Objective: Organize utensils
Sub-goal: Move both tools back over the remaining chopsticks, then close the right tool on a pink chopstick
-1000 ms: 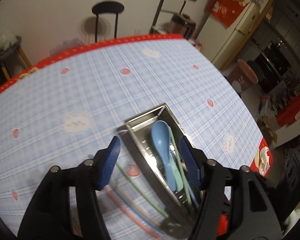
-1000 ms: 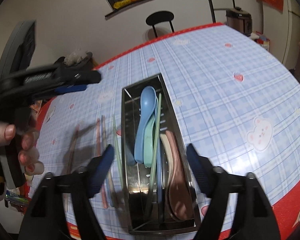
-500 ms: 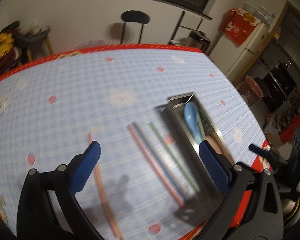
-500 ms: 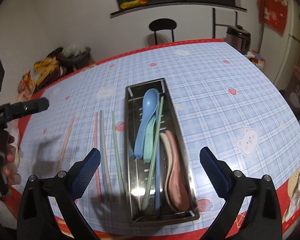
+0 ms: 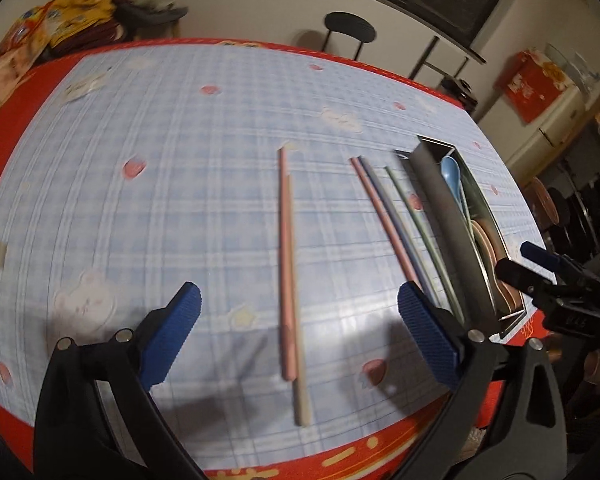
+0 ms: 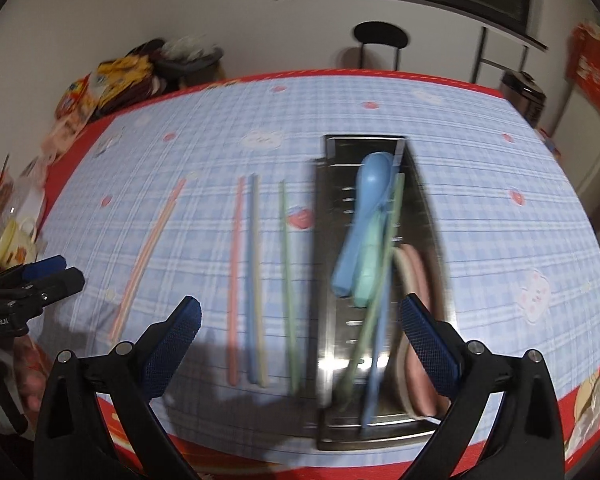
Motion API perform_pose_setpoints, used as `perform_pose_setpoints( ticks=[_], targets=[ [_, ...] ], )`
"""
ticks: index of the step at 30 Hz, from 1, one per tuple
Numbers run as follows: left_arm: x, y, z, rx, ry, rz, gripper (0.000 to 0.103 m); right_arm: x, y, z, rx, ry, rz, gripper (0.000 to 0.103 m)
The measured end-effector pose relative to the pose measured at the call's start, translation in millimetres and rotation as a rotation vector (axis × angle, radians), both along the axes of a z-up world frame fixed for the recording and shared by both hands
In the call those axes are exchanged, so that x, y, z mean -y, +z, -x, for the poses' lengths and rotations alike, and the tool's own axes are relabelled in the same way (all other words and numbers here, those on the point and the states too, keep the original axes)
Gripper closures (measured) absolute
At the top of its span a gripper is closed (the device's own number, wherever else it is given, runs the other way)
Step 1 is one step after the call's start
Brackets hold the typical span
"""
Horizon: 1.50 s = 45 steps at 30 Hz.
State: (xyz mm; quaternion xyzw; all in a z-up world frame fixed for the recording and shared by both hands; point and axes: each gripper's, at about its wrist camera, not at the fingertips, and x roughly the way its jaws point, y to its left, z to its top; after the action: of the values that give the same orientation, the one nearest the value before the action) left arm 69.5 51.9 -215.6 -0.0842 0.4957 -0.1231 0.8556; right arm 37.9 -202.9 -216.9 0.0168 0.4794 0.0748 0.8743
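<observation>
My left gripper (image 5: 298, 312) is open wide above a pink and a beige chopstick (image 5: 288, 260) lying together on the blue checked cloth, touching neither. To their right lie a pink and a blue-grey chopstick (image 5: 384, 216), a green chopstick (image 5: 420, 224) and the steel tray (image 5: 446, 216). My right gripper (image 6: 300, 320) hangs open and empty over the green chopstick (image 6: 288, 280) and the tray's left wall (image 6: 326, 248). Inside the tray rest a blue spoon (image 6: 364, 220), a mint spoon (image 6: 370, 276), pink spoons (image 6: 418, 300) and two chopsticks (image 6: 382, 280).
The table's red front edge (image 6: 260, 452) runs just under both grippers. A cream cup (image 6: 14, 240) and snack packets (image 6: 100, 80) crowd the left end. A hand (image 6: 28, 364) holds the left gripper (image 6: 66, 270). A black chair (image 6: 380, 40) stands beyond the far edge.
My left gripper has swung left, from over the tray to above the pink and beige pair, and its jaws have spread wider. My right gripper has also widened and shifted a little left.
</observation>
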Motion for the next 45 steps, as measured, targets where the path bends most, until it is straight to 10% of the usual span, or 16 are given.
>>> perform_pose_setpoints(
  ticks=[32, 45],
  targets=[
    [-24.4, -43.9, -20.7, -0.145, 0.064, -0.038, 0.007, -44.0, -31.5, -24.6, -0.153, 0.135, -0.009, 0.012],
    [-6.2, -47.1, -40.1, -0.131, -0.049, -0.045, 0.059, -49.4, -36.4, -36.5, -0.173, 0.2, -0.063, 0.051]
  ],
)
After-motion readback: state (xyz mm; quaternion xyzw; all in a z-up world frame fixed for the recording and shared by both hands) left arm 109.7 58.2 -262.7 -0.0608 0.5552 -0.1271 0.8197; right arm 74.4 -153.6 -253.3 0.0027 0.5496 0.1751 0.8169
